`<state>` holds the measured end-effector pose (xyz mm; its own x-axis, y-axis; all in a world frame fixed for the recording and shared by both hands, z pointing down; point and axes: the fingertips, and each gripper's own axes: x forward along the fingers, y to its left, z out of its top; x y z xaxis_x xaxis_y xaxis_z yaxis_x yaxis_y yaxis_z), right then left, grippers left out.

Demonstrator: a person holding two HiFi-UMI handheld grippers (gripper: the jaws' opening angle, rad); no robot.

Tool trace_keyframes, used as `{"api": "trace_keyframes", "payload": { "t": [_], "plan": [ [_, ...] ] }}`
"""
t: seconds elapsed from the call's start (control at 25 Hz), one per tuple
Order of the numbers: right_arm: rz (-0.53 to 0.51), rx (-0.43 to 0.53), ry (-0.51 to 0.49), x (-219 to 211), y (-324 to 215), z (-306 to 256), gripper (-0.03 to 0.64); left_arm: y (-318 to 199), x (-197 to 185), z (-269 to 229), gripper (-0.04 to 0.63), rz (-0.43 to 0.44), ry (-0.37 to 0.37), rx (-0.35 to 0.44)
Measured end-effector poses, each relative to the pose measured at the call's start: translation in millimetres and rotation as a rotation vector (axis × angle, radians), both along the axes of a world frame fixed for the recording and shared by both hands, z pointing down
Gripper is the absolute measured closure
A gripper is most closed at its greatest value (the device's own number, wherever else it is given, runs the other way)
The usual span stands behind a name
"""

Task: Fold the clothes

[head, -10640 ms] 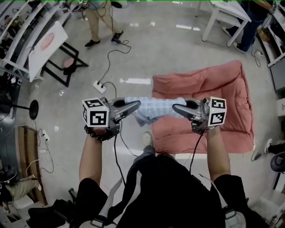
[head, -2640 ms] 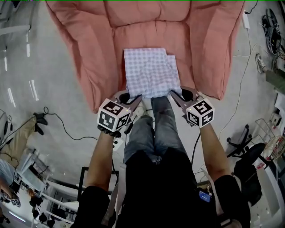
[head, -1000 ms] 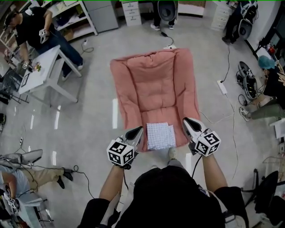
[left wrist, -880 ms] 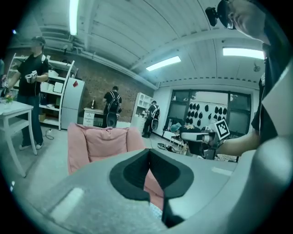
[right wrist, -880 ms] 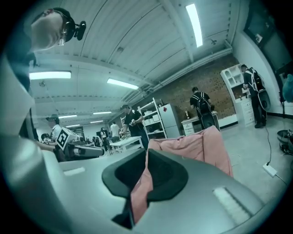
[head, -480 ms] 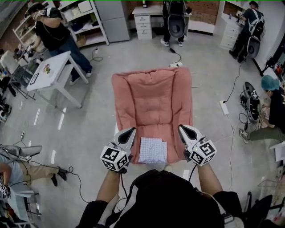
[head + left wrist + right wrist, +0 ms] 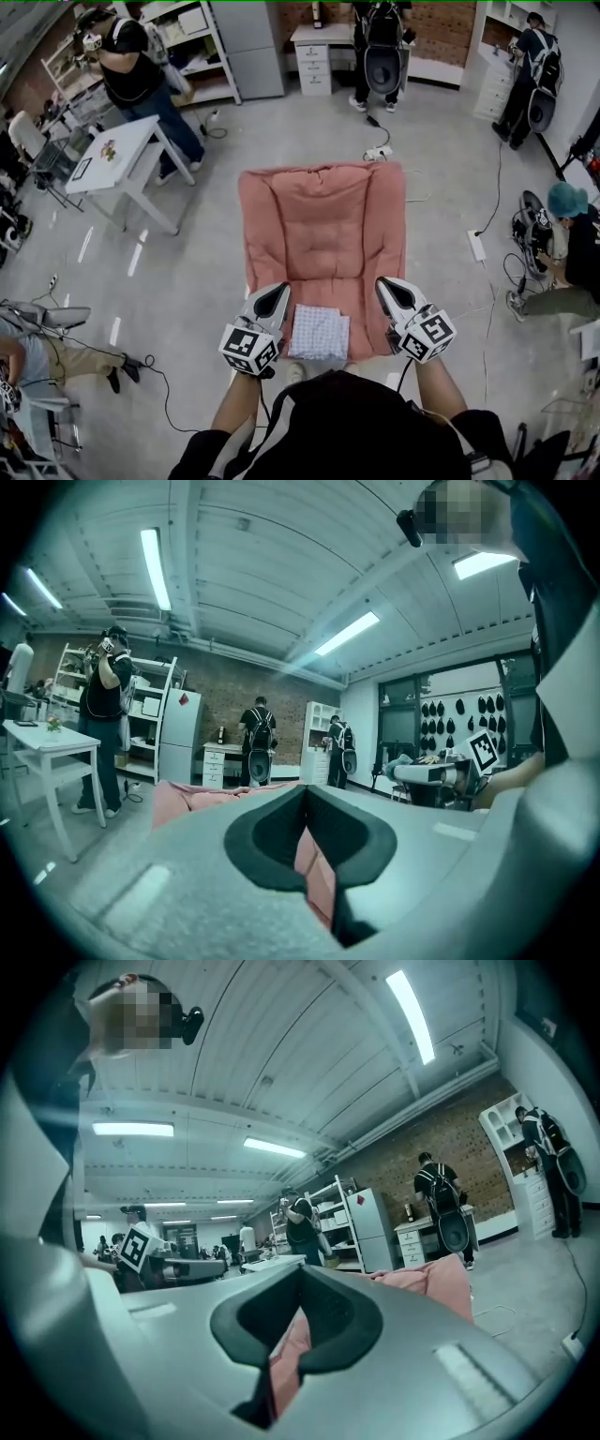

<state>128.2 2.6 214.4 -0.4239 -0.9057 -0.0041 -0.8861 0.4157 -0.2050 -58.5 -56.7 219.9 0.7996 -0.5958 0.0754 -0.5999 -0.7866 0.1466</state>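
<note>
The checked garment [image 7: 319,333] is seen lying as a small, squared-off packet at the near edge of the pink cushion [image 7: 323,216], which is spread on the floor. No loose sleeve or hem is seen trailing from it, so the folding is judged finished or very nearly so. The left tool [image 7: 274,298] and the right tool [image 7: 390,292] are held level over the cushion's near corners, one to each side of the packet and apart from it. Both are pressed together with nothing pinched. No other clothes are seen waiting, so little is judged to be left.
</note>
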Motion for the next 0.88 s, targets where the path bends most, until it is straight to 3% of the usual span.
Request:
{"api": "trace_keyframes", "payload": {
  "t": [0.36, 0.88],
  "plan": [
    [0.043, -0.009, -0.008, -22, -22, 1, 0.612, -29, -21, -6, 0.589, 0.034, 0.007, 0.003],
    [0.108, -0.002, -0.018, -16, -25, -2, 0.612, -38, -10, 5, 0.589, 0.090, 0.019, -0.004]
  ]
}}
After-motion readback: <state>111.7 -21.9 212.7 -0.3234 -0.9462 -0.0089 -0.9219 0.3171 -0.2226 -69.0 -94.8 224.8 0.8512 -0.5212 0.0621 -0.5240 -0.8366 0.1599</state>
